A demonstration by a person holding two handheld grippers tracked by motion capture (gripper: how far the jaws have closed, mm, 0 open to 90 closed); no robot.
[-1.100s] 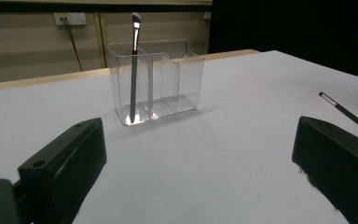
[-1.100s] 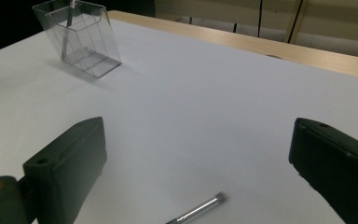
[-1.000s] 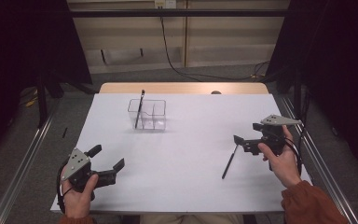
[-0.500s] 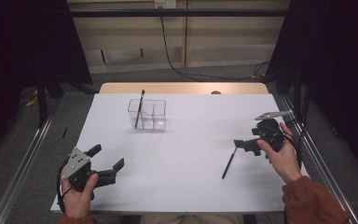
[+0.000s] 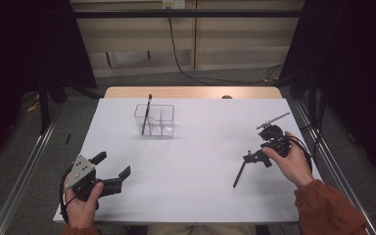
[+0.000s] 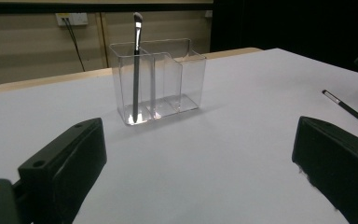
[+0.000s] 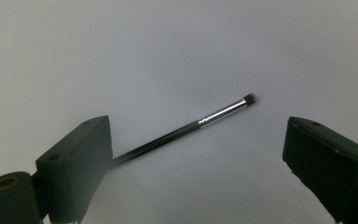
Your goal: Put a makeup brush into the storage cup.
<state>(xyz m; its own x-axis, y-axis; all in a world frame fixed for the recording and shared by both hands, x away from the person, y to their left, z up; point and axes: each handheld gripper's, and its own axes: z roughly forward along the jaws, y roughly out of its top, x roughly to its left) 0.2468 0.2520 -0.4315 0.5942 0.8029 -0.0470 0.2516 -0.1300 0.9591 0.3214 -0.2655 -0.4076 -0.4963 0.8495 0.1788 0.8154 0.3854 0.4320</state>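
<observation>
1. Brush [image 7: 200,123], thin and black with a metal collar, lies flat on the white desk [image 5: 196,161] under the right gripper [image 5: 254,157], jaws spread.
2. Left gripper [image 5: 111,170], jaws spread, hovers near the front edge; clear plastic organizer [image 5: 155,120] stands well apart.

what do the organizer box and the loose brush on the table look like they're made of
The organizer looks like clear, glossy hard plastic, likely acrylic: the wall behind and its inner dividers show through, and the edges catch light. The loose brush has a thin dark handle, material unclear, and a shiny silver ferrule that looks metallic, with a small dark bristle tip.
</observation>
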